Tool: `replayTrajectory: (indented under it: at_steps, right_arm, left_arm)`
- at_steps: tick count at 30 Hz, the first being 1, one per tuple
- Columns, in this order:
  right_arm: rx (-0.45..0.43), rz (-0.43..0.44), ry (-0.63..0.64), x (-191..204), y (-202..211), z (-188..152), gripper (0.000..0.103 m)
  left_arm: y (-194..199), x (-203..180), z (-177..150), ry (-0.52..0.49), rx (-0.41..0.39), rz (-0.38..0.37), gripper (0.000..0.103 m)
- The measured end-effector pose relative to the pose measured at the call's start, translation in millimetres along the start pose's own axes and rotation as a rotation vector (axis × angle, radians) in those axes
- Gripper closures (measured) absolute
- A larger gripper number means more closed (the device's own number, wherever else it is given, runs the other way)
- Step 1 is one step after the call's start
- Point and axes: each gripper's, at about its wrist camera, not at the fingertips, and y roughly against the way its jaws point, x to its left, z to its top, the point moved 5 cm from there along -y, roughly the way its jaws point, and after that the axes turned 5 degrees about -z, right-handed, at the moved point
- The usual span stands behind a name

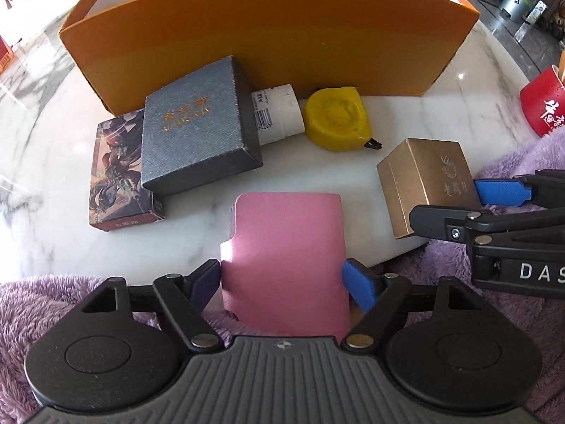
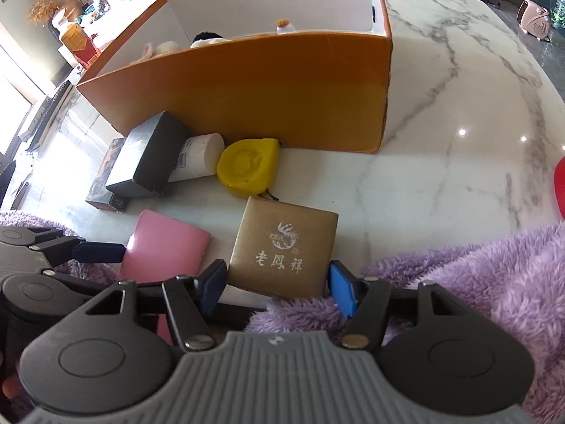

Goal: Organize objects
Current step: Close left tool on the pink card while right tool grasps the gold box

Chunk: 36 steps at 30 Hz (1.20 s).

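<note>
My left gripper [image 1: 282, 277] is shut on a pink wallet [image 1: 284, 247], its pads on both side edges at the marble table's near edge. My right gripper [image 2: 277, 284] is shut on a gold box [image 2: 282, 251] with white Chinese characters; it also shows in the left wrist view [image 1: 420, 180]. A large orange box [image 1: 268, 31] stands open-topped behind. Against its front wall lie a grey box [image 1: 197, 130] leaning on a picture card box [image 1: 116, 173], a white tube [image 1: 279, 113] and a yellow tape measure [image 1: 335, 118].
A purple fluffy blanket [image 2: 476, 282] covers the near table edge under both grippers. A red cup [image 1: 543, 102] stands at the right. The orange box [image 2: 247, 95] holds soft toys [image 2: 204, 39] inside. The marble table [image 2: 459, 123] stretches to the right.
</note>
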Motion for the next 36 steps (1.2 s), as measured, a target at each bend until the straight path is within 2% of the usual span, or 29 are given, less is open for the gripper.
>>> replayTrajectory:
  at_steps: [10,14,20,29,36]
  right_arm:
    - [0.016,-0.001,-0.017,1.0,-3.2,4.0,0.037]
    - [0.008,-0.007,-0.022,-0.2,-3.4,8.3,0.037]
    - [0.015,-0.009,-0.017,0.1,-7.8,9.5,0.037]
    - [0.008,-0.003,-0.021,-2.6,-5.7,7.3,0.038]
    - [-0.02,0.001,-0.016,-3.0,5.7,9.9,0.038]
  left_arm:
    - [-17.0,-10.9,3.6,-0.048,0.018,0.069,0.008]
    - [-19.6,-10.8,4.1,-0.04,0.017,0.069,0.006]
    - [-19.7,-10.1,4.1,-0.045,0.009,0.066,0.009]
    - [-14.8,-2.7,2.6,0.007,-0.024,0.018,0.011]
    - [7.4,3.0,6.0,0.047,-0.086,-0.032,0.012]
